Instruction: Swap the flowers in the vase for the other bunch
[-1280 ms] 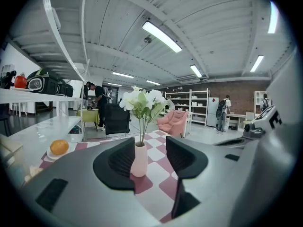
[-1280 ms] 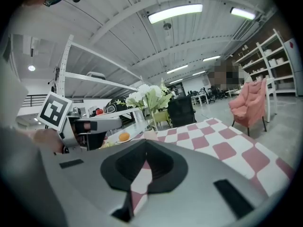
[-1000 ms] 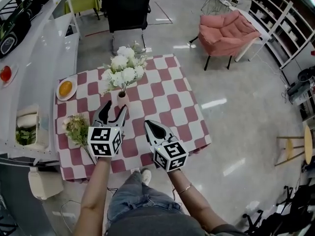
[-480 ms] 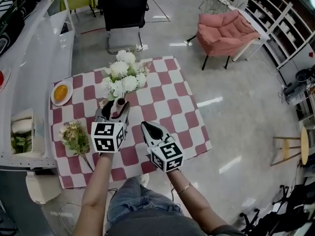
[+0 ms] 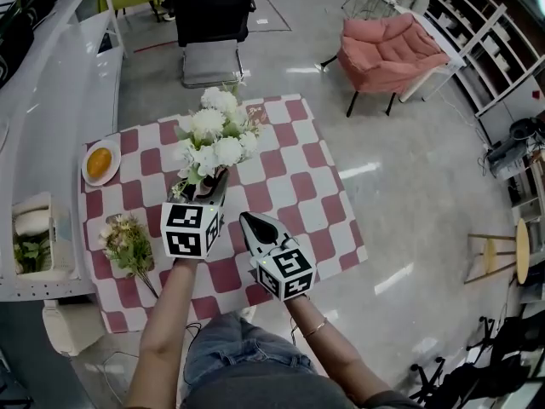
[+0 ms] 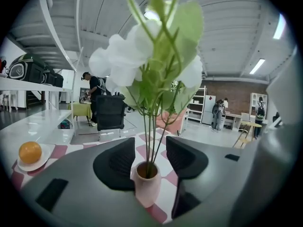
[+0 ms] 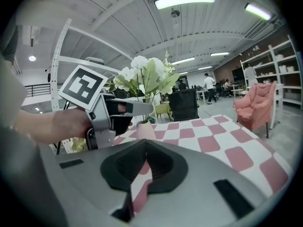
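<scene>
Between the closing left tongs (image 6: 150, 144), the vase (image 6: 146, 189)

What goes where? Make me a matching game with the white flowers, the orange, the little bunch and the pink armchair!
Things:
1. white flowers
2. orange
3. little bunch
4. pink armchair

Places:
A. on the floor
B. standing in the pink vase
C. lying on the checked cloth
D. on a plate

Pairs: 1-B, 2-D, 3-C, 4-A

Flowers (image 5: 213, 130) in vase (image 6: 147, 186) ctr table (image 5: 289, 169); bunch (image 5: 126, 241) L.
</scene>
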